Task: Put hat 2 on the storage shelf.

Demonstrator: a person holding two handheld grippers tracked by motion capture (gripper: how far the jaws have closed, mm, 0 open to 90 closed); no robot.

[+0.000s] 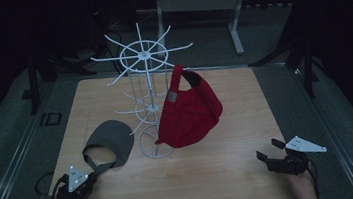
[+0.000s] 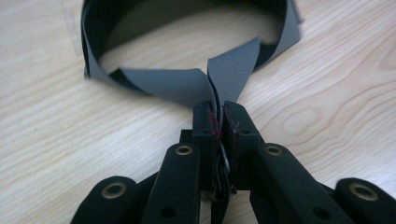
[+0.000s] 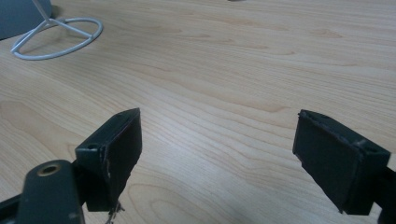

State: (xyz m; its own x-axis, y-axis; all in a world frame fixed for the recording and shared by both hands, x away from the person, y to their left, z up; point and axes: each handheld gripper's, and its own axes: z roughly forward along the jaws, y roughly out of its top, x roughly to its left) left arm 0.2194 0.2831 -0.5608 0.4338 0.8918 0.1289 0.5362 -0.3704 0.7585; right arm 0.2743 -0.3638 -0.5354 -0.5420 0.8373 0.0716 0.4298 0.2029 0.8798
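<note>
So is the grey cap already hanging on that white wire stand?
No: the grey cap lies flat on the table beside the white wire stand, its strap pinched in the left gripper.

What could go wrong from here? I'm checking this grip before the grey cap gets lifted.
The left hand-held gripper pinches only the thin back strap of the grey cap, so the strap could slip out or the cap could swing. The white wire rack stands close by, with a red cap hanging on it; a swinging cap might snag the prongs.
</note>
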